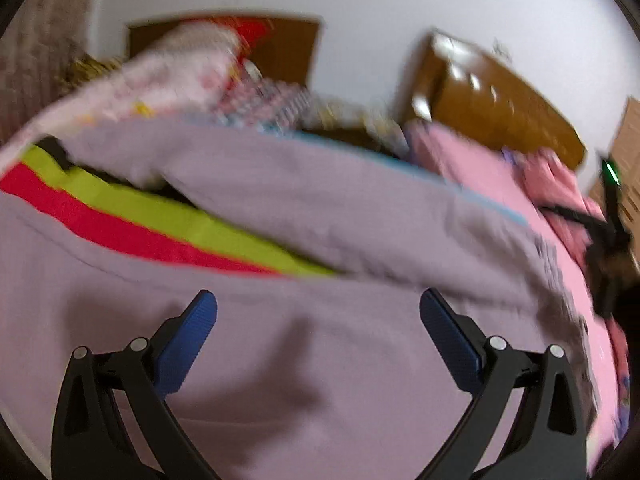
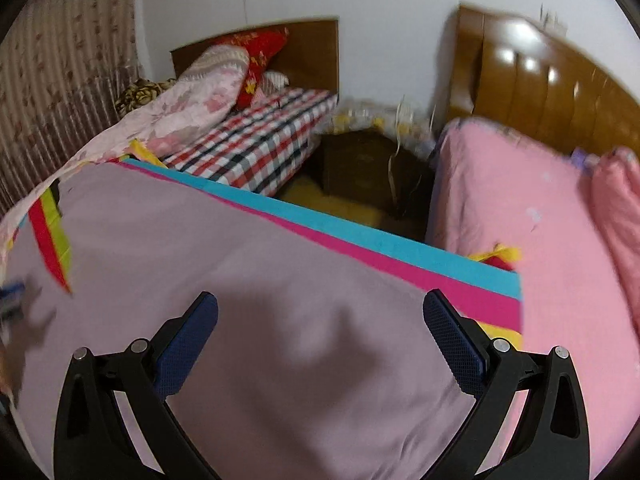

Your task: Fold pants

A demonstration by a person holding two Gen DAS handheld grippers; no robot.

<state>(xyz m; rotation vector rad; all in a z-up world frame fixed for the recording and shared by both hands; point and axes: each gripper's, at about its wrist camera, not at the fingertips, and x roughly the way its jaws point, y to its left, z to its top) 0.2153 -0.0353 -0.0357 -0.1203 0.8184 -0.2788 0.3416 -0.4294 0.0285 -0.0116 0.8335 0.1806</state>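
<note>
My left tongs point(image 1: 318, 312) are spread wide, blue pads point(image 1: 196, 340) well apart, nothing between them. They hover over the mauve pants point(image 1: 248, 360), which fill the lower half of the left wrist view. One pant leg point(image 1: 320, 208) runs from 10 to 3 o'clock across the frame; a red and lime striped cloth point(image 1: 160, 220) shows in the gap under it at 9 o'clock. View is motion-blurred.

My right tongs point(image 2: 320, 316) are equally wide open, also holding nothing, over the same pants point(image 2: 240, 280). Fabric lies mostly flat with a soft fold between the pads point(image 2: 452, 344).

Beyond the pants at 1 o'clock: teal and magenta bands of the striped cloth point(image 2: 400, 256) along the far edge. At 3 o'clock a pink bed point(image 2: 540, 240) with a glossy wooden headboard point(image 2: 540, 80). At 11 o'clock a second bed with a plaid sheet point(image 2: 260, 140), a floral quilt point(image 2: 192, 104) and a red pillow point(image 2: 260, 52). A dark nightstand point(image 2: 360, 160) sits between the beds at 12 o'clock.
</note>
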